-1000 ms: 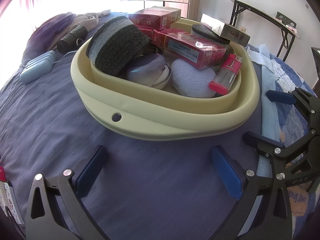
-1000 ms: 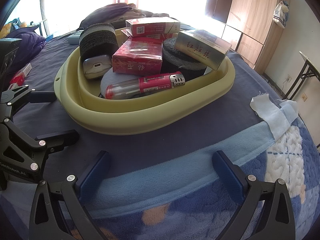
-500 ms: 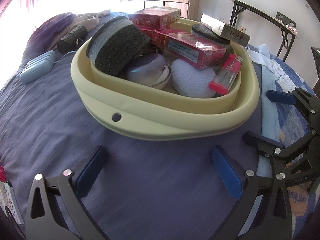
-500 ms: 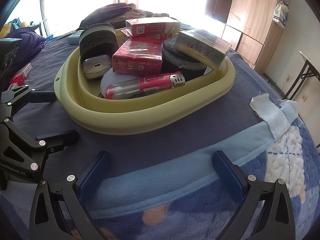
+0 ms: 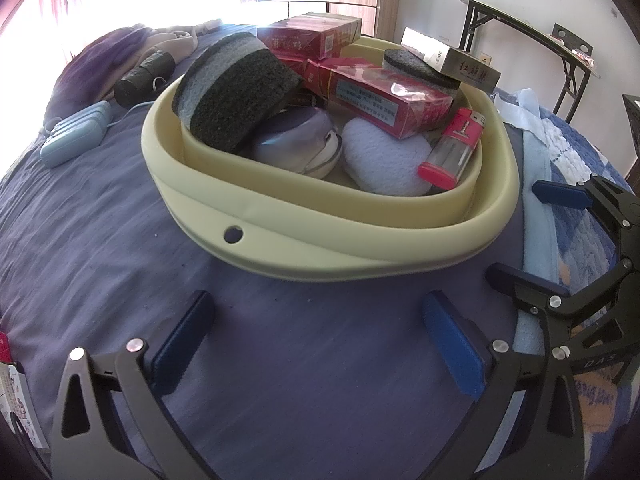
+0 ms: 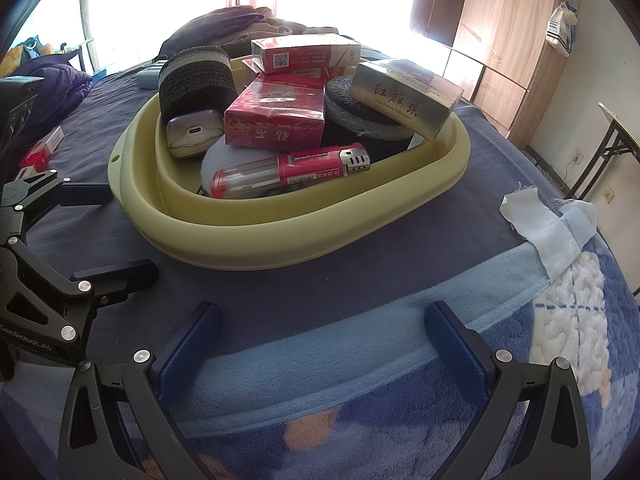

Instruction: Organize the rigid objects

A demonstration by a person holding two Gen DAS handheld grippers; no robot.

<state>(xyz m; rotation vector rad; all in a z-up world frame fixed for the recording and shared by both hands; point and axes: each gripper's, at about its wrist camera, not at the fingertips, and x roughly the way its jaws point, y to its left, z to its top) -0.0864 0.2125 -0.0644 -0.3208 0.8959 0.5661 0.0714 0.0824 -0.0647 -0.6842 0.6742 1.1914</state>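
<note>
Both grippers, left gripper (image 5: 316, 332) and right gripper (image 6: 324, 344), gape wide and empty near the basin (image 6: 280, 236); its gold box (image 6: 404, 98), seemingly perched atop, could topple if nudged.

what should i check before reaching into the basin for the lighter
1. Left gripper open and empty: ok.
2. Right gripper open and empty: ok.
3. Lighter exposed, nothing lying on it: ok.
4. Basin flat on the bed, near both grippers: ok.
5. Gold box stable: not ok, it sits tilted on a sponge at the basin's edge and might slide if bumped.
6. What the lighter rests on, and whether it will roll: cannot tell.
</note>
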